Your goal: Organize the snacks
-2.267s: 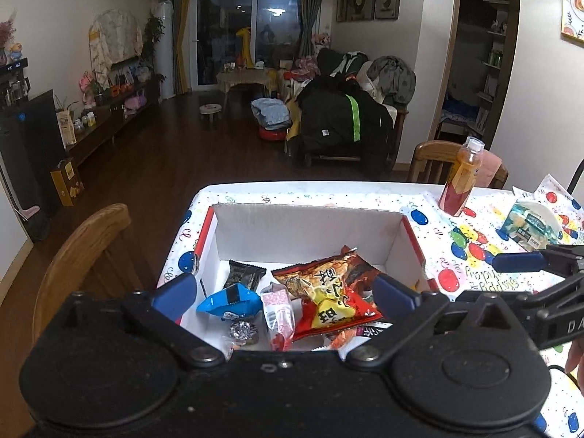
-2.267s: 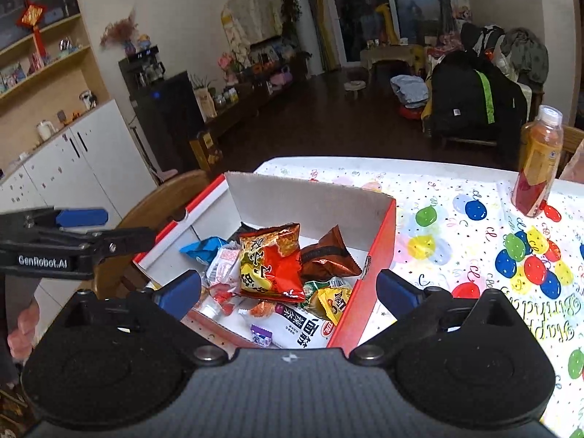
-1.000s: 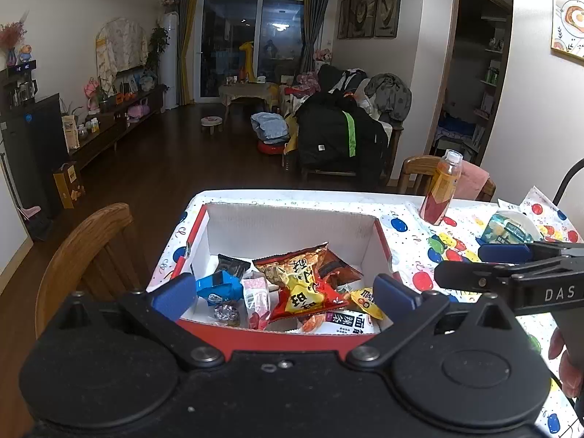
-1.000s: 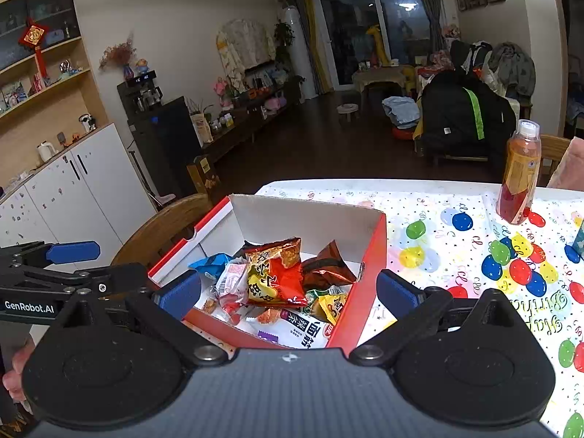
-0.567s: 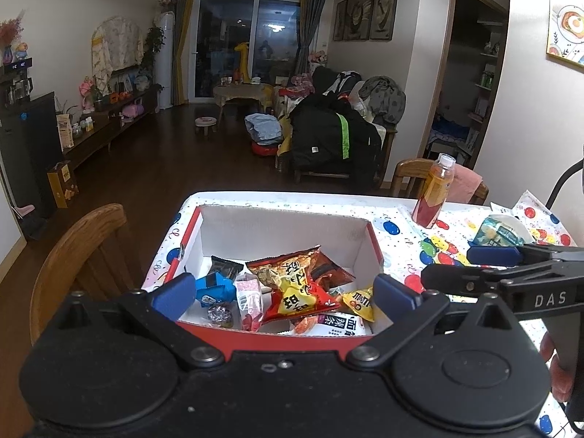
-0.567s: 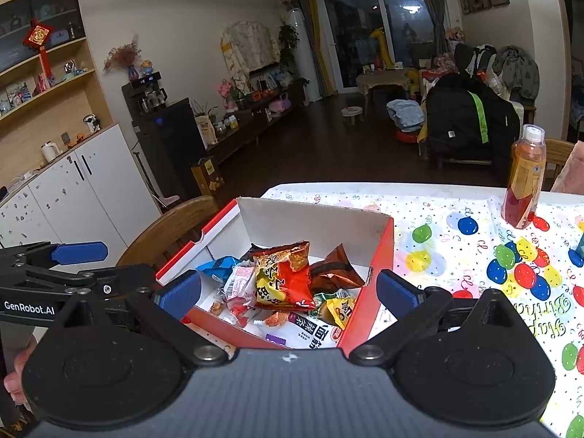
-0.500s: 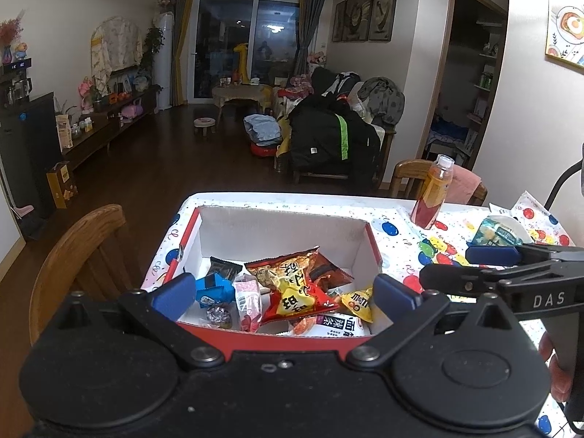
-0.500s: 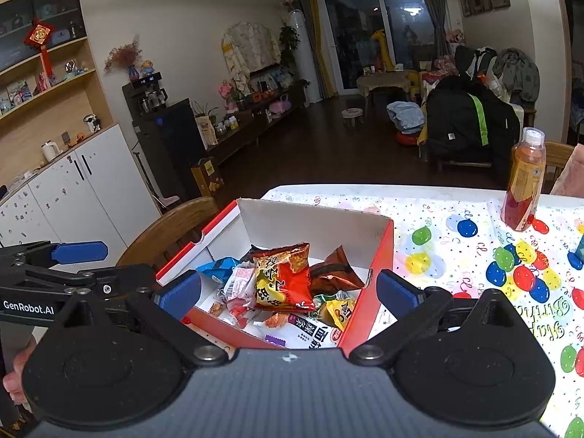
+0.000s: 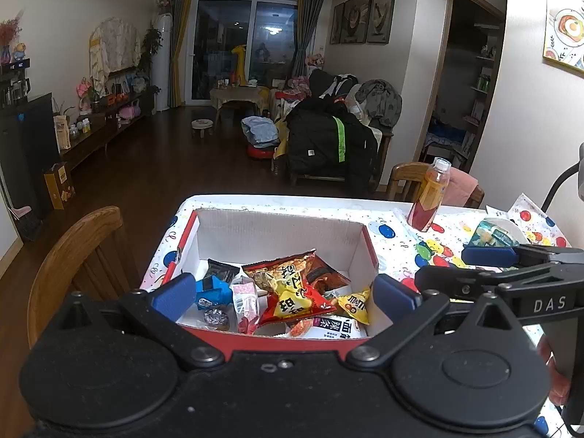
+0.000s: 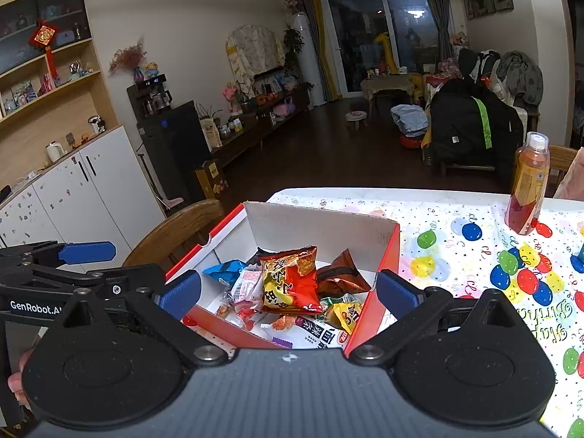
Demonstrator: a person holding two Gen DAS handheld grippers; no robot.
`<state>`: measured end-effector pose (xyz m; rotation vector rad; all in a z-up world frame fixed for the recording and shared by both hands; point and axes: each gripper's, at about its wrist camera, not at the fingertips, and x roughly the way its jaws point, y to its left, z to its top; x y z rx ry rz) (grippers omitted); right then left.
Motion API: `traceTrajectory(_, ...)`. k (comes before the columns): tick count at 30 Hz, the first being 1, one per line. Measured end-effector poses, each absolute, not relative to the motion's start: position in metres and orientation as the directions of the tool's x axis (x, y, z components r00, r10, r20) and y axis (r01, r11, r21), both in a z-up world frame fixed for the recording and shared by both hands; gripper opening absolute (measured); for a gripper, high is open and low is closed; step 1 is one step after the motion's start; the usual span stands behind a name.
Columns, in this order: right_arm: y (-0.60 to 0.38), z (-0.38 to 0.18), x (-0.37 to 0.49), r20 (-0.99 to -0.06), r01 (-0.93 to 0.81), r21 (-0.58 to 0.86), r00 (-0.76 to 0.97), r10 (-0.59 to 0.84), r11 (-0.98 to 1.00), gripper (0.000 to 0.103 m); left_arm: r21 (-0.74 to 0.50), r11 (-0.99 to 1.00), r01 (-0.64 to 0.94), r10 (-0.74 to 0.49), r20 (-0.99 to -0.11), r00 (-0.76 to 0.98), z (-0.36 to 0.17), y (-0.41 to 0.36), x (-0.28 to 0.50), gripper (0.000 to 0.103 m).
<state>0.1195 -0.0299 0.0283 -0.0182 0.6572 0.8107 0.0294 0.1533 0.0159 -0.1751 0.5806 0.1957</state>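
A red cardboard box (image 9: pixel 277 224) (image 10: pixel 317 224) with a white inside sits at the table's left end, holding several snack packets. A red and yellow chip bag (image 9: pixel 292 290) (image 10: pixel 290 279) lies on top, with a blue packet (image 9: pixel 213 290) (image 10: pixel 224 270), a brown packet (image 10: pixel 341 273), a yellow M&M's bag (image 9: pixel 356 303) and a white noodle pack (image 9: pixel 337 326) around it. My left gripper (image 9: pixel 283 294) is open, held back above the box's near edge, empty. My right gripper (image 10: pixel 288 292) is open too, empty, above the box's near right corner.
A bottle of orange-red drink (image 9: pixel 429 197) (image 10: pixel 527 184) stands on the balloon-print tablecloth (image 10: pixel 474 252) at the far right. A teal packet (image 9: pixel 492 233) lies further right. A wooden chair (image 9: pixel 73 259) (image 10: pixel 175 231) stands at the table's left side.
Both grippers have drawn back and up from the box, so the whole box and more of the table now show. Both stay open and empty; the snacks have not moved.
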Motion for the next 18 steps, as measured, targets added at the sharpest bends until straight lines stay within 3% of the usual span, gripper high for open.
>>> traceTrajectory(18,-0.0310,0.0228,0.1232,-0.570,-0.674,0.227,0.494,0.657,0.703,0.103,-0.127,0.964,-0.235,0.120,-0.580,0.806,0.0121,0.1561,0.0321,0.103)
